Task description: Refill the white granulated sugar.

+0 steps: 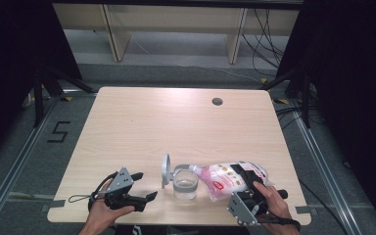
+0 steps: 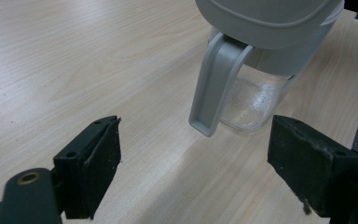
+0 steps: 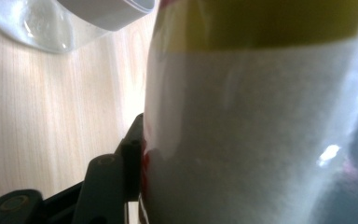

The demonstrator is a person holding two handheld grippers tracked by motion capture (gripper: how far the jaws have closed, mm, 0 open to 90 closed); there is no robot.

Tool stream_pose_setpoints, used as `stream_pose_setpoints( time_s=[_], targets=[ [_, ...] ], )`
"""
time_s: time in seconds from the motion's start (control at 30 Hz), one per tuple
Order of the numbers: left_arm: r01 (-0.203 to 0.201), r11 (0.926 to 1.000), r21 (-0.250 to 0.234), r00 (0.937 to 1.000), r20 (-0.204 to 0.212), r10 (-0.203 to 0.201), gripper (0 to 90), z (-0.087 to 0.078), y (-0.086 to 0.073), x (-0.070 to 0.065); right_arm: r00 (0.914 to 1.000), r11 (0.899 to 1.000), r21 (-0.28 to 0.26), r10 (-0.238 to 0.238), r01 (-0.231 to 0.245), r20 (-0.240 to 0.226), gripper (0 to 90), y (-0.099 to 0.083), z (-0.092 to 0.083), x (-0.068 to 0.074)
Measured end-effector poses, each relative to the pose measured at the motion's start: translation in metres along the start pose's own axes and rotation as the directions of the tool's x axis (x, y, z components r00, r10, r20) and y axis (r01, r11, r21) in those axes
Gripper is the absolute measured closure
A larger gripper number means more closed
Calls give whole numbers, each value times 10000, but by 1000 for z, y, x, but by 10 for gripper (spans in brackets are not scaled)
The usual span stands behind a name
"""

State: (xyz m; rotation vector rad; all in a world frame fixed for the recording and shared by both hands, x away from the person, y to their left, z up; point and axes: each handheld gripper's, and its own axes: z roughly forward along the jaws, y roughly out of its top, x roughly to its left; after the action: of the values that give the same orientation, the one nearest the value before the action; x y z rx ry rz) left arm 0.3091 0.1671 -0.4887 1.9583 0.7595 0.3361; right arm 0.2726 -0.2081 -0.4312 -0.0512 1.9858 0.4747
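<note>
The table (image 1: 142, 127) is of light wood and it carries everything here. Both grippers are over its near edge.

The bag (image 1: 227, 178) is the biggest thing in hand. It is a soft plastic pouch, pink and white with a red mark, and it lies tilted with its narrow end toward the jar. The right gripper (image 1: 247, 188) holds it at the wide end: the jaws are closed on the bag about halfway, with the pouch pressed between them. In the right gripper view the bag (image 3: 261, 121) stands directly against the left jaw and covers most of what is ahead, white with a yellow band at the top. The right hand (image 1: 271, 200) is behind the gripper, at the table's edge.

The jar (image 1: 185, 183) is of clear glass and stands upright, just ahead of the bag's narrow end, which reaches over its rim. Its grey lid (image 1: 165, 170) is swung open and stands up on the side far from the bag. In the left gripper view the jar (image 2: 256, 100) is ahead of the jaws, a little to the right, and its grey clasp (image 2: 214, 86) hangs down in front of the glass.

The left gripper (image 1: 144, 188) rests low near the jar, not touching it. Its jaws are wide apart with only bare table between them. The left hand (image 1: 103, 213) holds it from behind.
</note>
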Motion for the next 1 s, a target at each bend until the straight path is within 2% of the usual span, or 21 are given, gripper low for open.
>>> stream_pose_setpoints(
  time_s=[0.07,0.1,0.13,0.17,0.2,0.23,0.27,0.3,0.37,0.4,0.43,0.47,0.53,0.57,0.63,0.7,0.8,0.83,0.9,0.97,1.0],
  targets=[
    [-16,10000,2,10000,3,16,168,0,0,0,9980,9981,-29,-621,621,84,502,2,0,-3],
    [-9,10000,4,10000,2,9,168,0,0,0,9993,9992,125,-379,378,77,502,2,-1,0],
    [9,10000,-16,10000,43,-9,168,0,0,0,9953,9952,192,-960,957,145,502,4,0,-2],
    [38,10000,-12,10000,36,-38,168,0,0,0,9969,9966,298,-777,774,82,503,4,0,1],
    [40,10000,-40,10000,51,-40,168,1,0,0,9891,9888,296,-1468,1464,136,503,6,0,-1],
    [32,10000,-29,10000,55,-32,168,1,0,0,9843,9838,402,-1755,1746,190,503,8,1,0],
    [42,10000,-27,10000,55,-42,168,1,0,0,9870,9856,555,-1605,1596,123,503,8,1,3],
    [21,10000,-20,10000,56,-20,168,1,0,0,9771,9753,680,-2120,2103,186,504,10,2,5],
    [10,10000,-6,10000,51,-10,168,1,0,0,9672,9640,882,-2534,2508,186,504,13,3,6],
    [24,10000,-18,10000,53,-24,168,1,0,0,9528,9501,799,-3033,3014,126,505,15,4,4],
    [7,10000,-17,10000,56,-7,168,1,0,0,9732,9686,1018,-2295,2270,133,505,14,3,9],
    [15,10000,-28,10000,59,-15,168,1,0,0,9616,9574,981,-2743,2717,139,506,16,3,7],
    [6,10000,-28,10000,55,-6,168,1,0,0,9582,9542,975,-2857,2829,154,506,18,4,7],
    [1,10000,-20,10000,57,-1,168,1,0,0,9396,9376,756,-3416,3393,193,506,19,5,3],
    [-7,10000,-7,10000,55,7,168,1,0,0,9526,9480,1043,-3038,3006,150,507,19,4,7],
    [5,10000,-8,10000,54,-5,168,1,0,0,9525,9468,1169,-3040,2998,196,507,19,4,8],
    [-19,10000,2,10000,47,19,168,1,0,0,9159,9118,1083,-4007,3961,239,508,22,4,3],
    [-17,10000,-2,10000,49,17,168,1,0,0,9380,9314,1295,-3458,3401,239,508,20,3,8],
    [-14,10000,15,10000,33,14,168,1,0,0,9113,9072,1147,-4106,4047,318,509,23,5,5],
    [-36,10000,30,10000,42,36,168,1,0,0,9241,9174,1345,-3813,3747,264,509,23,3,8],
    [-40,10000,34,10000,42,40,168,1,0,0,9097,9040,1266,-4144,4082,259,509,24,4,6]
  ],
)
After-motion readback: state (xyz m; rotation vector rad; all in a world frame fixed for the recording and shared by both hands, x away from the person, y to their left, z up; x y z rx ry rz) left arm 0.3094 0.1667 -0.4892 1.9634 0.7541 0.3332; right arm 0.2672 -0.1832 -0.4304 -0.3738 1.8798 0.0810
